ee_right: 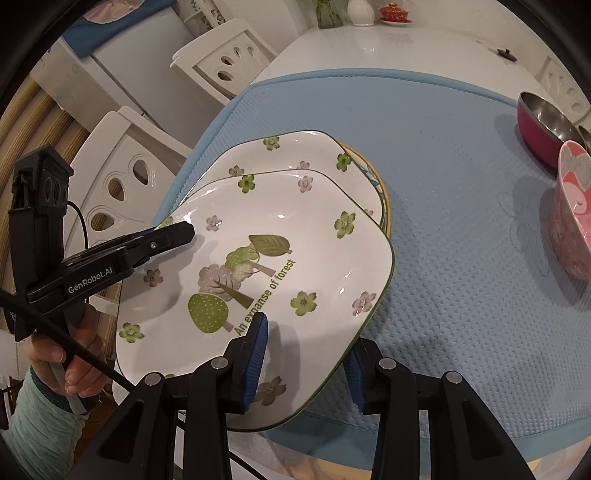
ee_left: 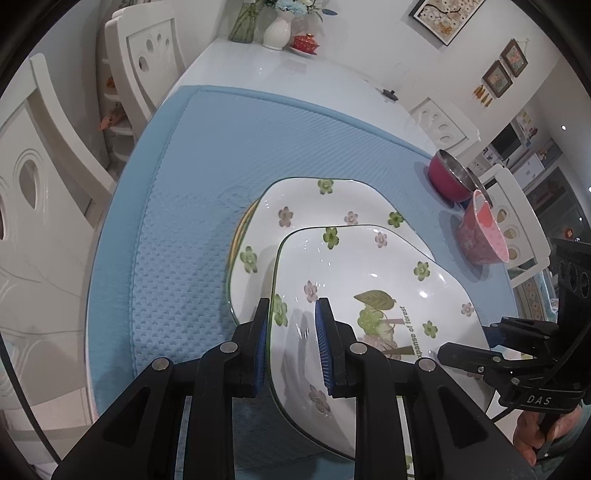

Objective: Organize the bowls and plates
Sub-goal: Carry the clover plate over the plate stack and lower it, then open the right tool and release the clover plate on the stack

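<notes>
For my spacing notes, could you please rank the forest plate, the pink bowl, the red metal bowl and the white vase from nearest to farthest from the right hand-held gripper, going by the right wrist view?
1. Forest plate: clamped at its near rim by the right hand-held gripper.
2. Pink bowl: right edge of the blue mat.
3. Red metal bowl: just behind the pink bowl.
4. White vase: far end of the table.

Both cams ride right on the grippers, looking steeply down along the jaws, super close to the top plate (ee_left: pixel 354 280). The left one sits at the plate's 9 o'clock edge, facing toward the bowls at 2 o'clock. The right one sits at the opposite edge. Both share that plate (ee_right: pixel 258 266), the blue mat (ee_left: pixel 207 177) and the pink bowl (ee_right: pixel 572 229).
</notes>
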The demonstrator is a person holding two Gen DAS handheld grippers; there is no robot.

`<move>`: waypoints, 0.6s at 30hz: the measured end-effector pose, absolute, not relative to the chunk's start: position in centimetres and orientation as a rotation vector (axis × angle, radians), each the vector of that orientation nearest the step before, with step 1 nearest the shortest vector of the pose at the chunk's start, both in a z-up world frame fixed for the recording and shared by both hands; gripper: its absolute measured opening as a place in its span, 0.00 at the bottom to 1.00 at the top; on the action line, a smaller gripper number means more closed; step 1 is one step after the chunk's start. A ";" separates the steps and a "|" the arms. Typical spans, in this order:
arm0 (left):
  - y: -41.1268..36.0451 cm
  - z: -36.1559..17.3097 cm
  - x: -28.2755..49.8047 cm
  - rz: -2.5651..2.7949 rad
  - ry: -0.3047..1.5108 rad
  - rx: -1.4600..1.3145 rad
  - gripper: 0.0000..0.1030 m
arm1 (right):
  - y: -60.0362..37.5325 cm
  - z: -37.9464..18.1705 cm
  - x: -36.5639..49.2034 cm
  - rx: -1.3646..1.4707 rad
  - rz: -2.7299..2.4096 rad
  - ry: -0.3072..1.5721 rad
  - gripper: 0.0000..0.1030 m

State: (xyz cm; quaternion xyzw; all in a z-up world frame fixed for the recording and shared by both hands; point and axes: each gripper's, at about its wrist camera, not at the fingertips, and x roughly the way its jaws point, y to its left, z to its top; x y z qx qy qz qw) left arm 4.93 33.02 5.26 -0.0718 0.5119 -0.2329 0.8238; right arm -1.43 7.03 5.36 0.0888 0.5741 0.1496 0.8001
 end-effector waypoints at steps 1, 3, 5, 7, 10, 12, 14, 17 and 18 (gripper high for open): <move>33.1 5.2 5.1 -0.493 1.091 -0.158 0.19 | 7.1 5.4 -1.4 0.188 0.320 1.230 0.37; 33.1 5.3 5.3 -0.483 1.093 -0.159 0.19 | 7.2 5.3 -1.3 0.193 0.323 1.234 0.37; 33.0 5.3 5.5 -0.481 1.093 -0.148 0.19 | 7.2 5.3 -1.3 0.198 0.324 1.237 0.37; 32.9 5.4 5.7 -0.478 1.095 -0.138 0.19 | 7.4 5.2 -1.3 0.193 0.323 1.240 0.37; 33.1 5.6 5.9 -0.465 1.093 -0.134 0.19 | 7.6 5.2 -1.4 0.194 0.328 1.244 0.37; 33.2 5.7 6.1 -0.461 1.091 -0.136 0.19 | 7.6 5.2 -1.6 0.192 0.332 1.248 0.37; 33.3 5.7 6.2 -0.458 1.090 -0.140 0.19 | 7.7 5.2 -1.7 0.189 0.333 1.245 0.37; 33.2 5.9 6.3 -0.449 1.088 -0.127 0.19 | 7.8 5.3 -1.8 0.193 0.333 1.245 0.37; 33.2 5.9 6.3 -0.444 1.087 -0.121 0.19 | 7.7 5.3 -1.8 0.194 0.333 1.244 0.37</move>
